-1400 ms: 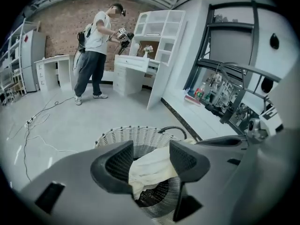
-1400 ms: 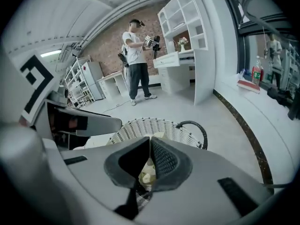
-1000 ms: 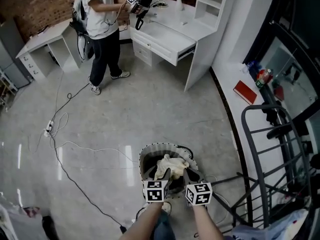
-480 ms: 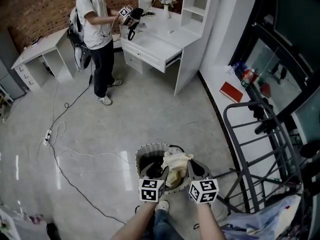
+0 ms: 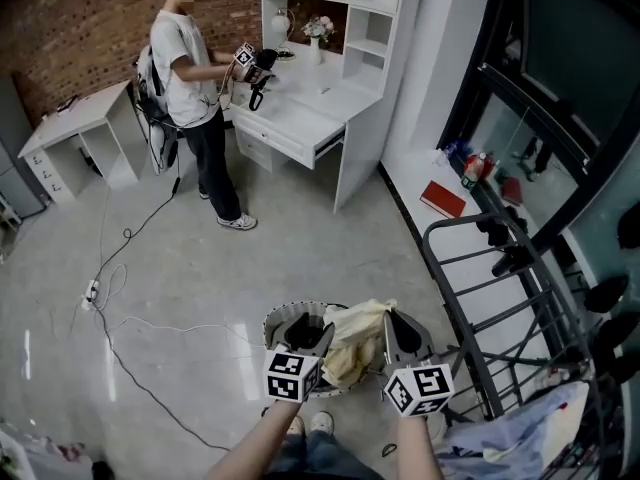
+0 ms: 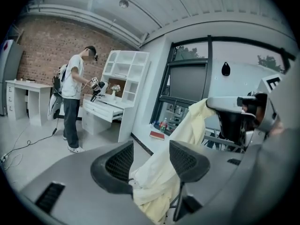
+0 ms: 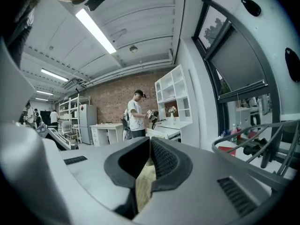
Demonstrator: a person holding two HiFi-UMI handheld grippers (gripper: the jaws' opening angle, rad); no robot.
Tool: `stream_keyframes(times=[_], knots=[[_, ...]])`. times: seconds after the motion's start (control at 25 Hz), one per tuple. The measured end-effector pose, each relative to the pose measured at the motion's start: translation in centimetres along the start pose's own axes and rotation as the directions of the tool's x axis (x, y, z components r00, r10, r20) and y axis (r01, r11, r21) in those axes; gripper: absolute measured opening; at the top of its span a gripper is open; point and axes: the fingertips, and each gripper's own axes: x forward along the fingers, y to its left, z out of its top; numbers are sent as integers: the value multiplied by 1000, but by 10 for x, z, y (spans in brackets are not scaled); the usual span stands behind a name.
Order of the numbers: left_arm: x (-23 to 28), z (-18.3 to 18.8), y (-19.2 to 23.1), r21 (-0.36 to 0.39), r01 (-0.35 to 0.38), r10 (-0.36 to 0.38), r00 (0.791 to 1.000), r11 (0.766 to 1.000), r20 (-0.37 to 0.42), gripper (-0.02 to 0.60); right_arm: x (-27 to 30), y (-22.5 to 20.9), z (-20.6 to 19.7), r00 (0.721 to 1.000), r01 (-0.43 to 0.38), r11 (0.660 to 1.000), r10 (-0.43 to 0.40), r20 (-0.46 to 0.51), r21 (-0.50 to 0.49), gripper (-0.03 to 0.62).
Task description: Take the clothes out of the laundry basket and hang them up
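Right hand-held gripper (image 7: pixel 149 146): jaws closed tight on a fold of the pale yellow garment (image 5: pixel 355 340). This pinch appears to carry the weight.
Left hand-held gripper (image 6: pixel 151 156): jaws apart. The cloth hangs down between them, lying against one pad and free of the other. It is probably set there to take a second hold and spread the cloth.
Garment: strung from the right pinch down across to the left jaws, with a bunch drooping below them. It is over the basket (image 5: pixel 278 320); whether its lowest fold clears the rim I cannot tell.
Basket: on the floor just beyond both grippers, dark inside; its contents are unclear.
Rack (image 5: pixel 470 268): near the right hand-held gripper, on its right, upper bars bare. It is the likely place to hang the garment.
Desk (image 5: pixel 300 118): far off, with another person (image 5: pixel 190 78) beside it, well apart from the work.
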Motion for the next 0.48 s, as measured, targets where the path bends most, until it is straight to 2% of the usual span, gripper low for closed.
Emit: stream_keyframes(times=[0.2,0.48], knots=[[-3,18,-19,34,62,-63,997,998,42,247,-13,-4,48,997,-6,1000,8,81,-29,12],[14,12,-42,62,126,-128,991,990,30,247,-30,-1,95,988,-9,999,15,156,-37,12]])
